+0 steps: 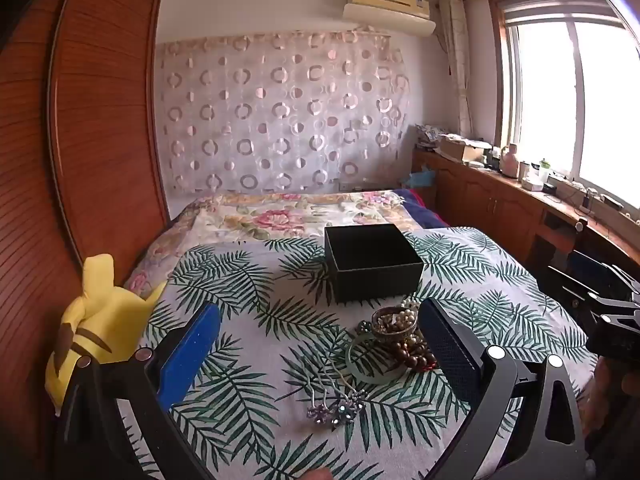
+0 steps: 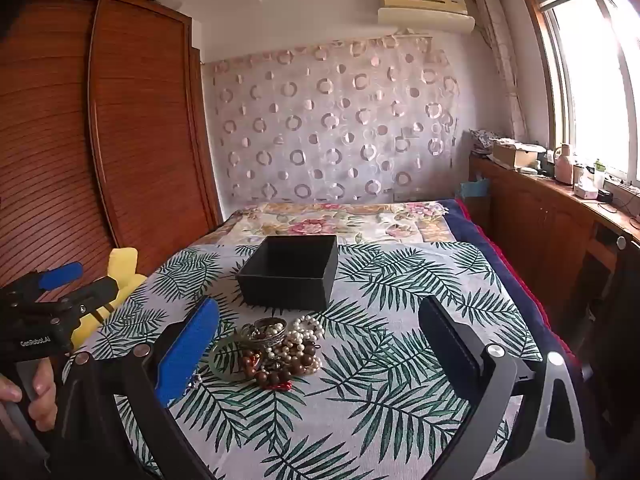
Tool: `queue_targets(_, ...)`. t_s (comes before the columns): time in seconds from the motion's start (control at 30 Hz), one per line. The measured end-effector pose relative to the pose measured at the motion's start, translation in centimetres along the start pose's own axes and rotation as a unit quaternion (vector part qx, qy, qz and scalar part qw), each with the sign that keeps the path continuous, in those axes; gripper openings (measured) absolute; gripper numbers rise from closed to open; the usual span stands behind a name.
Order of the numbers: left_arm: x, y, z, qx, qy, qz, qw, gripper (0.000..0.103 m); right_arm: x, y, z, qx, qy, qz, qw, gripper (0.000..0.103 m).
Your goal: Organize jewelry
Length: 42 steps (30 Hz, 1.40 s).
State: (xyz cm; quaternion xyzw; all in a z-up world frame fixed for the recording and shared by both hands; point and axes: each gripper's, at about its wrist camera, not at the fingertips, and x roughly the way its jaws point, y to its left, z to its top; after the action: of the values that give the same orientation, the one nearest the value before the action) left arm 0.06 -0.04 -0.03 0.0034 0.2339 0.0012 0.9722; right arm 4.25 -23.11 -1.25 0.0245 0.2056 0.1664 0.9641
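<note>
The left gripper (image 1: 320,344) is hovering over the leaf-print cloth (image 1: 248,280) that is covering the near end of the bed (image 1: 240,216), its fingers (image 1: 192,352) standing wide apart and gripping nothing. The jewelry pile (image 1: 396,340) is lying on the cloth just inside the right finger, with a metal bangle sitting on top of pearls and brown wooden beads, and a pale green bangle (image 1: 368,364) is resting against the pile's near side. Two flower hairpins (image 1: 336,408) are lying between the fingers, nearer the camera than the pile. The open black box (image 1: 372,264) is sitting on the cloth beyond the fingertips, just past the pile. A yellow plush toy (image 1: 96,320) is leaning outside the left finger, against the wooden wardrobe (image 1: 80,128). The right gripper (image 2: 320,340) is also hanging above the cloth with its fingers spread wide and empty. From its view the jewelry pile (image 2: 280,352) is lying between the fingers, closer to the left one, and the black box (image 2: 292,272) is sitting just beyond it. The left gripper (image 2: 48,304) is showing outside the right gripper's left finger, with a hand (image 2: 28,392) gripping its handle.
</note>
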Motion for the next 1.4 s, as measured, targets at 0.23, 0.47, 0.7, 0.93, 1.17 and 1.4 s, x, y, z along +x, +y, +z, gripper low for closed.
queue_targets(0.23,-0.06,0.00,-0.01,0.000,-0.005,0.000,1.0000,0.096,-0.02,0.00,-0.01,0.002,-0.001,0.001,1.000,0.101)
queue_targets(0.47,-0.06,-0.11,0.01,-0.001,-0.007,0.002,1.0000,0.096,-0.04,0.05,-0.01,0.002,-0.001,0.001,1.000,0.101)
queue_targets(0.7,-0.07,0.02,-0.01,-0.002,-0.007,-0.001,1.0000,0.096,-0.11,0.11,-0.01,0.003,-0.001,0.002,1.000,0.101)
queue_targets(0.93,-0.06,0.02,0.00,-0.003,-0.008,-0.001,1.0000,0.096,-0.09,0.15,-0.02,0.002,-0.002,0.002,1.000,0.101)
queue_targets(1.17,-0.06,0.02,0.01,-0.004,-0.009,-0.001,1.0000,0.096,-0.05,0.17,-0.06,0.002,-0.002,0.002,1.000,0.101)
queue_targets(1.4,0.01,-0.04,0.04,-0.004,-0.009,-0.001,0.9999,0.096,0.02,0.19,-0.12,0.002,-0.002,0.002,1.000,0.101)
